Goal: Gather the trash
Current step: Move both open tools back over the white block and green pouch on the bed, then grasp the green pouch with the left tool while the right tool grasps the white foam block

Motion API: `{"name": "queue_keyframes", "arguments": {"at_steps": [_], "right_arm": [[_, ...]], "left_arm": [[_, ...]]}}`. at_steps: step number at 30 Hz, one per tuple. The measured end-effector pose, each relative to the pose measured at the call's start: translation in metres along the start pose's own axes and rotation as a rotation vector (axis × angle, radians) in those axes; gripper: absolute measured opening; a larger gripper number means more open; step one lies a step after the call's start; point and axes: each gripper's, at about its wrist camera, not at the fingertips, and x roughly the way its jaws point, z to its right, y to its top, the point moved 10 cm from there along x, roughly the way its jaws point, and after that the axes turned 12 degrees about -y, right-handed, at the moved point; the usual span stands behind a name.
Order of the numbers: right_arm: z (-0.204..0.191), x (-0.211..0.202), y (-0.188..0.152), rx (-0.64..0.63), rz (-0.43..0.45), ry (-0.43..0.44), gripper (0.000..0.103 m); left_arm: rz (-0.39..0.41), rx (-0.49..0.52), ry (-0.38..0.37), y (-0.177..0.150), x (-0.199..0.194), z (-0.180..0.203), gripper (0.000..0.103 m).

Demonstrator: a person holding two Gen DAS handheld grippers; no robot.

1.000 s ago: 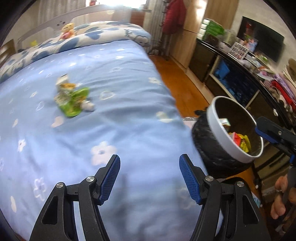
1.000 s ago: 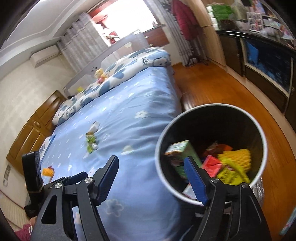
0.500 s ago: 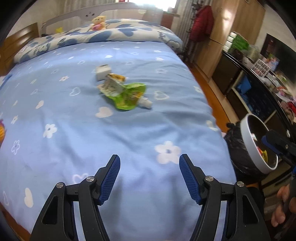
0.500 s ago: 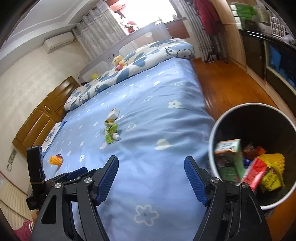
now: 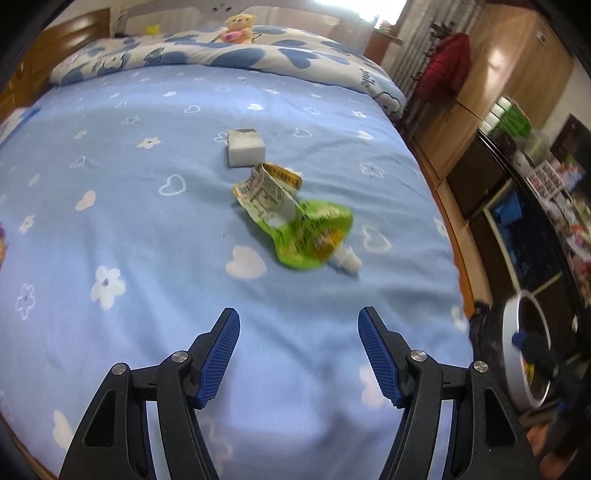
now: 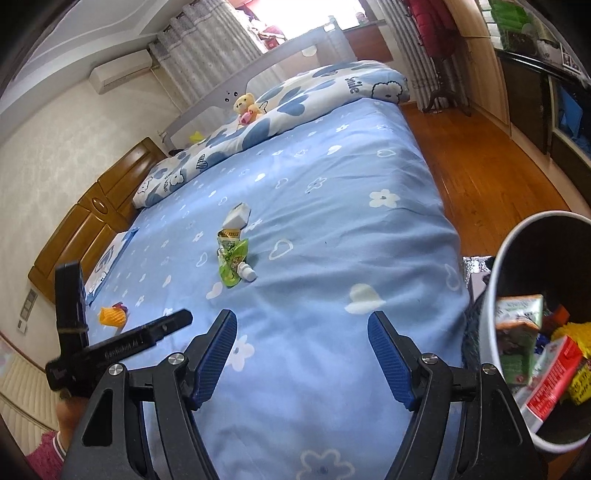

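Trash on the bed, three pieces in a short row near the middle of the blue sheet, toward the bin side:
- Green pouch with a white spout cap, flattened, nearest the foot edge; cap end toward the foot.
- Crumpled yellow-and-white wrapper, touching the pouch on its headboard side, partly overlapping it.
- Small white box, just beyond the wrapper toward the pillows.
- Separate piece: yellow-orange scrap, well apart from the row, near the far side edge of the bed by the wooden cabinets.

Trash bin, grey rim, dark inside, standing off the foot corner of the bed on the wooden floor; already holds a green carton, a red packet and yellow pieces.

Left claw: blue pads spread wide, nothing between them, over the sheet at the foot edge, short of the pouch.
Right claw: blue pads spread wide, nothing between them, over the foot corner, bin just beside its right finger.

Surroundings: patterned quilt rolled along the headboard end, teddy bear on top; red coat hanging by the wardrobe.
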Motion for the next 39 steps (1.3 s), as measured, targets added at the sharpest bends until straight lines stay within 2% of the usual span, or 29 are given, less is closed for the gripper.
{"name": "queue_keyframes", "arguments": {"at_steps": [3,8,15,16,18,19,20,22,26,33,39], "right_arm": [[-0.002,0.008,0.007,-0.003,-0.003,0.003,0.075],[-0.004,0.024,0.018,0.001,-0.014,0.005,0.075],[-0.005,0.044,0.036,0.006,-0.020,0.012,0.075],[-0.005,0.047,0.038,0.005,-0.021,0.012,0.075],[-0.005,0.052,0.042,0.007,-0.025,0.012,0.075],[-0.005,0.056,0.044,0.009,-0.028,0.013,0.075],[-0.006,0.059,0.046,0.010,-0.030,0.014,0.075],[-0.009,0.065,0.049,0.013,-0.032,0.018,0.075],[-0.020,0.081,0.055,0.016,-0.043,0.042,0.075],[-0.074,0.125,0.057,-0.035,-0.105,0.106,0.075],[-0.137,0.169,0.062,-0.144,-0.128,0.135,0.075]], "left_arm": [[0.001,-0.073,-0.025,0.016,0.015,-0.009,0.072],[0.011,-0.195,-0.044,0.045,0.047,-0.027,0.073],[-0.028,-0.294,-0.085,0.058,0.099,-0.048,0.075],[-0.023,-0.297,-0.106,0.060,0.104,-0.049,0.072],[-0.007,-0.272,-0.135,0.064,0.111,-0.046,0.049],[-0.009,-0.251,-0.158,0.065,0.115,-0.042,0.042],[-0.008,-0.234,-0.151,0.066,0.116,-0.042,0.039],[-0.003,-0.209,-0.159,0.068,0.116,-0.040,0.033],[-0.010,-0.205,-0.170,0.063,0.099,-0.051,0.030],[-0.046,-0.227,-0.152,0.038,0.035,-0.105,0.029],[-0.032,-0.250,-0.035,0.029,0.015,-0.156,0.033]]}}
